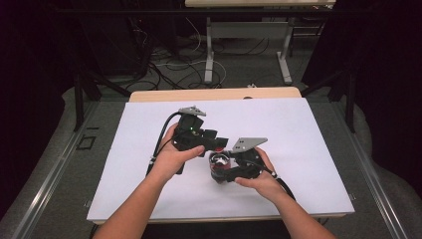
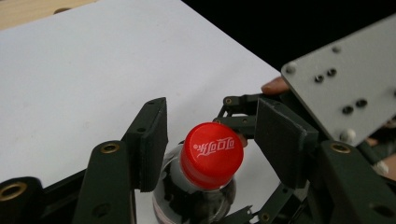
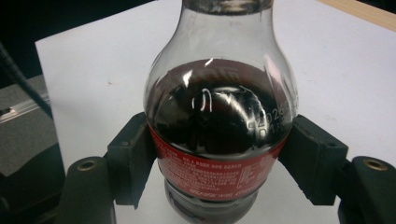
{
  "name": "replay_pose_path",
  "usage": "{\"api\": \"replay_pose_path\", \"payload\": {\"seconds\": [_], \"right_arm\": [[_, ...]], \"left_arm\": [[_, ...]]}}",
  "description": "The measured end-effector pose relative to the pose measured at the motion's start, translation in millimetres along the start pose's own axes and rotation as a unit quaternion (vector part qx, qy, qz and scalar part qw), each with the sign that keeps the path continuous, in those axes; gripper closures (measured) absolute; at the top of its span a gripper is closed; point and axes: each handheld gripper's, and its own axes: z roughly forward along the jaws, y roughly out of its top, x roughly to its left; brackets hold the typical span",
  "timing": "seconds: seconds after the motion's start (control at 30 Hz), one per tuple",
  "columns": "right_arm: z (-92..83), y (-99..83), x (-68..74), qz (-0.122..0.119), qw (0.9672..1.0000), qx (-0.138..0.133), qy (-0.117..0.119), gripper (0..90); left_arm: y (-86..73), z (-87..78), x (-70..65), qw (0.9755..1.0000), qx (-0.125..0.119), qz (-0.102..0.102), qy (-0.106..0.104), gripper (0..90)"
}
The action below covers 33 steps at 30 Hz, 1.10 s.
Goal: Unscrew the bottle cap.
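A small clear bottle (image 1: 219, 164) of dark cola with a red label stands upright on the white table top (image 1: 298, 139). My right gripper (image 3: 219, 149) is shut on the bottle (image 3: 219, 102), its pads pressing the label band from both sides. The red cap (image 2: 212, 154) with white lettering sits on the neck. My left gripper (image 2: 211, 121) reaches in over the top, one jaw on each side of the cap with a small gap on both sides, so it is open. In the high view the left gripper (image 1: 215, 145) meets the right gripper (image 1: 223, 174) at the bottle.
The right gripper's grey plate (image 2: 341, 79) rises close to the left gripper's right jaw. A wooden strip (image 1: 214, 93) runs along the far edge of the table. Beyond it stand table legs (image 1: 209, 55) among loose cables on the floor.
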Motion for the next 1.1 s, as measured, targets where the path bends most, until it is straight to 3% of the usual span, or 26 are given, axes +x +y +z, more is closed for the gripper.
{"api": "replay_pose_path", "payload": {"seconds": [0.1, 0.2, 0.23, 0.4, 0.5, 0.7, 0.8, 0.9, 1.0, 1.03, 1.1], "right_arm": [[0.3, 0.4, 0.8, -0.005, 1.0, -0.003, 0.006, 30.7], [-0.2, 0.9, 1.4, -0.007, 0.9999, 0.006, 0.011, 30.8], [0.8, 0.4, 1.7, -0.007, 0.9999, -0.002, 0.008, 30.8], [1.4, 0.0, 2.2, -0.009, 0.9999, 0.0, 0.007, 30.8], [1.9, -0.2, 2.3, -0.011, 0.9999, 0.002, 0.002, 30.7], [1.3, -0.8, 1.3, -0.003, 1.0, 0.005, 0.0, 30.8], [2.0, -1.0, 1.8, -0.006, 0.9999, 0.005, -0.009, 30.8], [2.7, -1.3, 1.5, -0.007, 0.9998, 0.006, -0.018, 30.8], [2.2, -1.7, 0.4, -0.009, 0.9997, 0.012, -0.021, 30.8], [3.3, -2.1, -0.1, -0.01, 0.9997, 0.002, -0.022, 30.8], [2.3, -1.9, -0.7, -0.006, 0.9998, 0.003, -0.017, 30.8]], "left_arm": [[-2.8, -0.8, 1.7, 0.9998, 0.005, 0.019, 0.006, 48.1], [-3.7, 0.1, 3.9, 0.9997, 0.001, 0.023, -0.001, 49.2], [-3.8, 0.7, 3.9, 0.9998, 0.0, 0.022, -0.002, 49.5], [-3.8, 5.0, 4.7, 0.9999, 0.0, 0.008, -0.011, 53.2], [-2.8, 6.6, 1.7, 1.0, 0.001, 0.004, -0.006, 59.2], [-0.9, 9.5, -7.0, 0.999, 0.001, -0.028, 0.035, 61.3], [0.7, 10.8, -11.8, 0.9958, 0.005, -0.063, 0.065, 61.5], [1.3, 12.9, -16.0, 0.9901, 0.001, -0.107, 0.091, 61.5], [2.1, 14.7, -18.9, 0.9876, 0.0, -0.119, 0.102, 61.5], [2.7, 14.6, -18.2, 0.9889, 0.002, -0.113, 0.097, 61.4], [3.4, 13.8, -14.5, 0.9939, -0.003, -0.083, 0.072, 57.6]]}}
